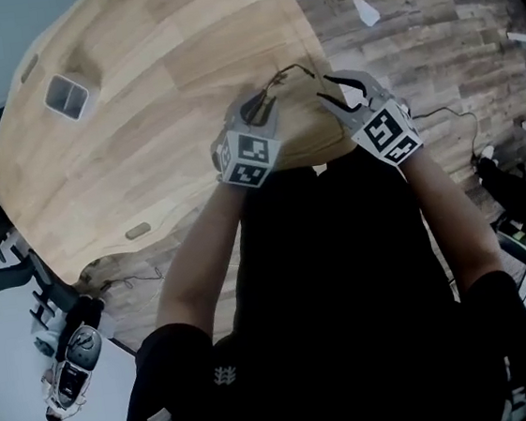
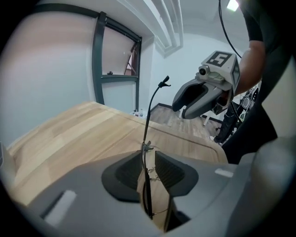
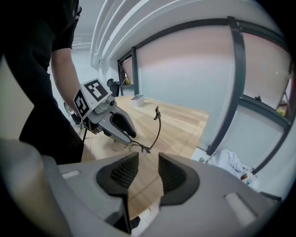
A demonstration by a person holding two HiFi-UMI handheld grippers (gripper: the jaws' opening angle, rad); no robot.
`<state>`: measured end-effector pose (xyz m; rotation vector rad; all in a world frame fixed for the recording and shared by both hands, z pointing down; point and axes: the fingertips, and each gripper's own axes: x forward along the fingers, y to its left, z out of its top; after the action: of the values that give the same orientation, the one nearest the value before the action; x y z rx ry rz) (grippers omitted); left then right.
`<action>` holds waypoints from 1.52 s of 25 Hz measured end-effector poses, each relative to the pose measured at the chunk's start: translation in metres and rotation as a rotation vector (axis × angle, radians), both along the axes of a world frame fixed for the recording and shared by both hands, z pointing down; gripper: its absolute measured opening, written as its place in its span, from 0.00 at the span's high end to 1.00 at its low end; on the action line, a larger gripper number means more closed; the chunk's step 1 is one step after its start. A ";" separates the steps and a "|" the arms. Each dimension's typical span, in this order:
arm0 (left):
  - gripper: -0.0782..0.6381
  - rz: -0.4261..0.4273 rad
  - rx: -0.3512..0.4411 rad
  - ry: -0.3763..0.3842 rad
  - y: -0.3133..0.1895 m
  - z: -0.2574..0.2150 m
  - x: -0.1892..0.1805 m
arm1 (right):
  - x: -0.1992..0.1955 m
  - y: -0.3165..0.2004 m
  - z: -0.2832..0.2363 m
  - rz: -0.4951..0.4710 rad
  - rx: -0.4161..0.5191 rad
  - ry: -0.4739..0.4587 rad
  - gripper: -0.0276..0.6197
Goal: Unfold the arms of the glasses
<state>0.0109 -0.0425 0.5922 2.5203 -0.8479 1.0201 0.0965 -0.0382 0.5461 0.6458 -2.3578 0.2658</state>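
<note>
The thin black-wire glasses (image 2: 146, 152) are held above the near edge of the wooden table (image 1: 141, 134). My left gripper (image 2: 149, 159) is shut on their frame near a hinge. One slim arm (image 2: 152, 106) stands up out of the jaws, curving to a black tip. In the head view the left gripper (image 1: 262, 101) and the right gripper (image 1: 327, 92) face each other, with the arm (image 1: 292, 68) between them. My right gripper (image 3: 148, 162) stands open with nothing between its fingers, a short way from the glasses (image 3: 147, 147) and the left gripper (image 3: 113, 122). From the left gripper view, the right gripper (image 2: 196, 95) hovers beyond the arm's tip.
A small grey tray (image 1: 66, 95) sits far back on the table, also visible from the right gripper as the tray (image 3: 137, 98). The table's rounded corner (image 1: 331, 140) lies just below both grippers. Wooden floor (image 1: 432, 35) with a cable is to the right. A white cloth (image 3: 231, 162) lies on the floor.
</note>
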 end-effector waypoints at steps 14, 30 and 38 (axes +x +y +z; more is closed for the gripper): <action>0.86 -0.002 -0.017 0.044 -0.006 0.007 0.012 | 0.016 0.022 0.009 0.116 -0.022 -0.016 0.75; 0.86 0.002 0.087 0.115 0.030 -0.044 0.001 | -0.043 0.026 -0.057 -0.041 0.056 -0.154 0.75; 0.86 -0.054 0.122 0.128 0.039 -0.055 -0.010 | -0.071 0.028 -0.070 -0.107 0.017 -0.207 0.77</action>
<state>0.0011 -0.0037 0.5368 2.6152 -0.9620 0.8026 0.0255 -0.0099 0.4763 0.5195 -2.5854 0.2759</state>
